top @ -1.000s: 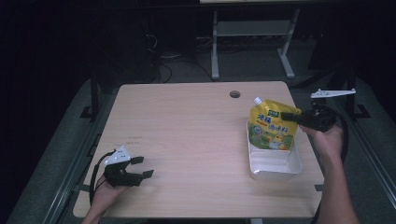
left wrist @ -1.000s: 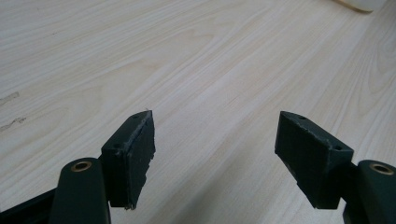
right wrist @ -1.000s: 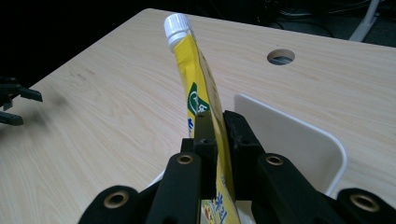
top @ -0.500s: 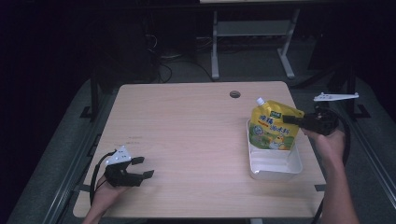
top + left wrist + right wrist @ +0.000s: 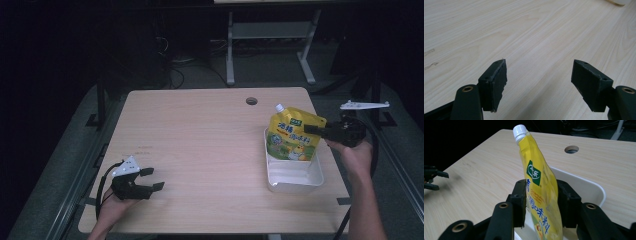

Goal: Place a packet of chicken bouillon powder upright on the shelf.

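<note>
Right gripper point(image 5: 541, 202) clamps a yellow pouch point(image 5: 293, 136) upright over the white tray point(image 5: 295, 180); left gripper point(image 5: 150, 179) rests wide open, empty.

High view looks down on the table point(image 5: 200, 130); gripper views skim it close

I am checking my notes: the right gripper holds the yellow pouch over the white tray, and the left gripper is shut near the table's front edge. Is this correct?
One detail is wrong: the left gripper is open, not shut. The left gripper view shows its jaws wide apart above bare table. The right gripper does hold the yellow pouch over the white tray.
</note>
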The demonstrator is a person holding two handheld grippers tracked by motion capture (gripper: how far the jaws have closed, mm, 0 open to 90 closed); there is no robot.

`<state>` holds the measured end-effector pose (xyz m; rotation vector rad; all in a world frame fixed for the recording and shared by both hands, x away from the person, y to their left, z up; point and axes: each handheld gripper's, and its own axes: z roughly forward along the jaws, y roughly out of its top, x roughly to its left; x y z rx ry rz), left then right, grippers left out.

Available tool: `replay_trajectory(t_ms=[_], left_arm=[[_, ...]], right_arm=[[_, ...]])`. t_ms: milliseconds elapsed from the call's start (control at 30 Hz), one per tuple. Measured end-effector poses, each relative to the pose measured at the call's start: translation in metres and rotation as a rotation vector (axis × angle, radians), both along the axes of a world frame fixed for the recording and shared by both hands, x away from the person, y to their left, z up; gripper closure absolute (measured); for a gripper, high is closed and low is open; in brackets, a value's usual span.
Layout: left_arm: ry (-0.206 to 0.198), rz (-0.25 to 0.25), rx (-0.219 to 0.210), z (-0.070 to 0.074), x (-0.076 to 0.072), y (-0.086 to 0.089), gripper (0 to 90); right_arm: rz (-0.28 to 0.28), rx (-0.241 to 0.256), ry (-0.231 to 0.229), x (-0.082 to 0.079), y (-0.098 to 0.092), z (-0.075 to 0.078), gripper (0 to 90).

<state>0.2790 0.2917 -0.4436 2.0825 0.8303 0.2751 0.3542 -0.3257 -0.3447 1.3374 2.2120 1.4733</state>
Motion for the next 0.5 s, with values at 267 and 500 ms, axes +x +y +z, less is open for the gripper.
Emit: replay_trajectory(t_ms=[267,500], left_arm=[[0.002,0.002,0.001,0.0,0.0,0.0,28.0],[0.003,0.001,0.003,0.0,0.0,0.0,28.0]], right_arm=[[-0.007,0.005,0.004,-0.008,-0.006,-0.004,52.5],[-0.022,0.01,-0.002,-0.018,-0.014,-0.007,49.0]])
